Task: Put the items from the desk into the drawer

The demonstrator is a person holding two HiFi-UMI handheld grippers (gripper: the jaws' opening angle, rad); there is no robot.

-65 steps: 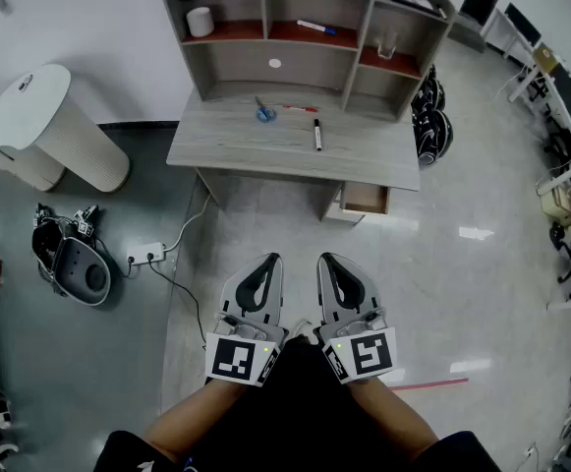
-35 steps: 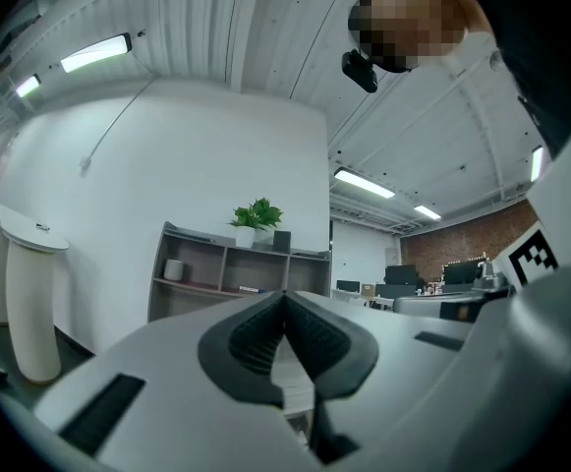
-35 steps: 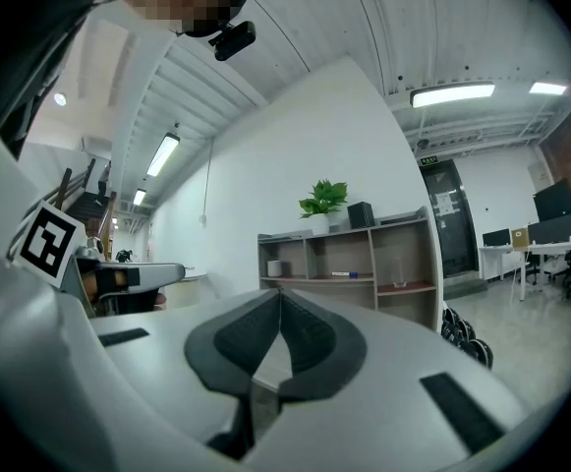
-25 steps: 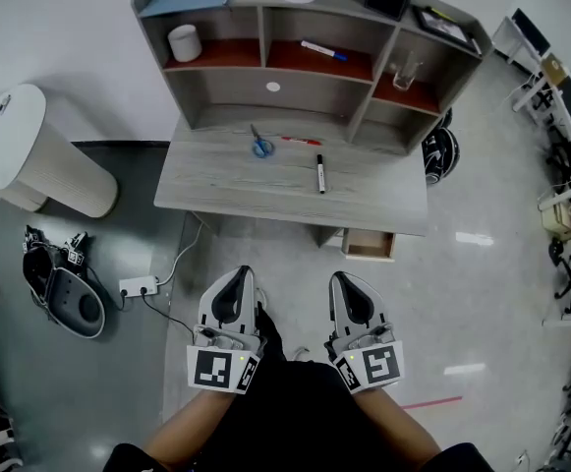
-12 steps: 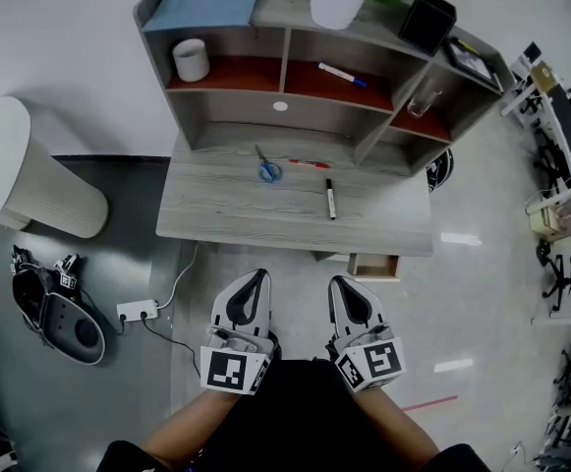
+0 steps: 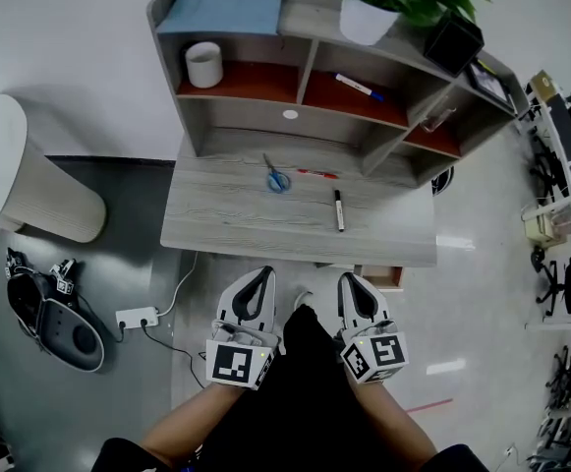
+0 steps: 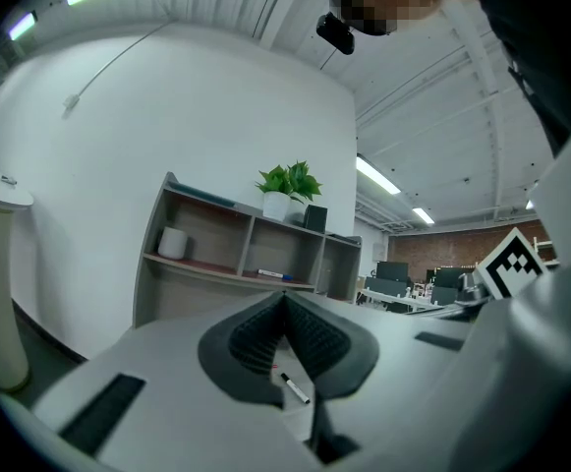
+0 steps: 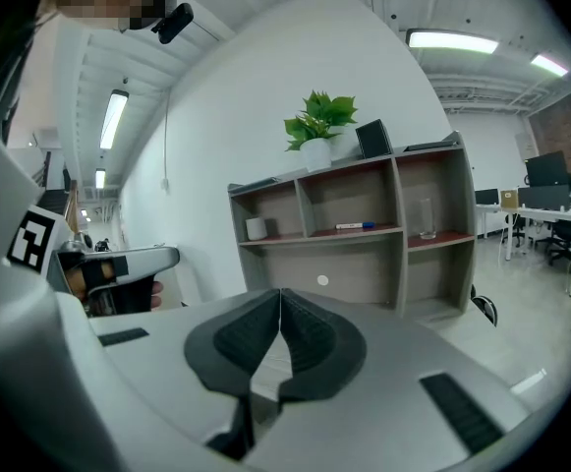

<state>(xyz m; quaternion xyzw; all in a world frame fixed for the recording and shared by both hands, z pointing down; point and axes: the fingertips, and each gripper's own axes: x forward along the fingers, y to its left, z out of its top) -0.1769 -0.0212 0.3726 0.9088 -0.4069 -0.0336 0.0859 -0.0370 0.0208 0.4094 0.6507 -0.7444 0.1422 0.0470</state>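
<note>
Blue-handled scissors lie near the middle of the desk. A thin red pen, hard to make out, sits at their 3 o'clock, and a black marker at their 4 o'clock. The drawer, at the desk's 5 o'clock, shows only a sliver past the desktop's front edge. At 6 o'clock, short of the desk, the left gripper and right gripper point to 12 o'clock side by side, each with jaws pressed together on nothing.
</note>
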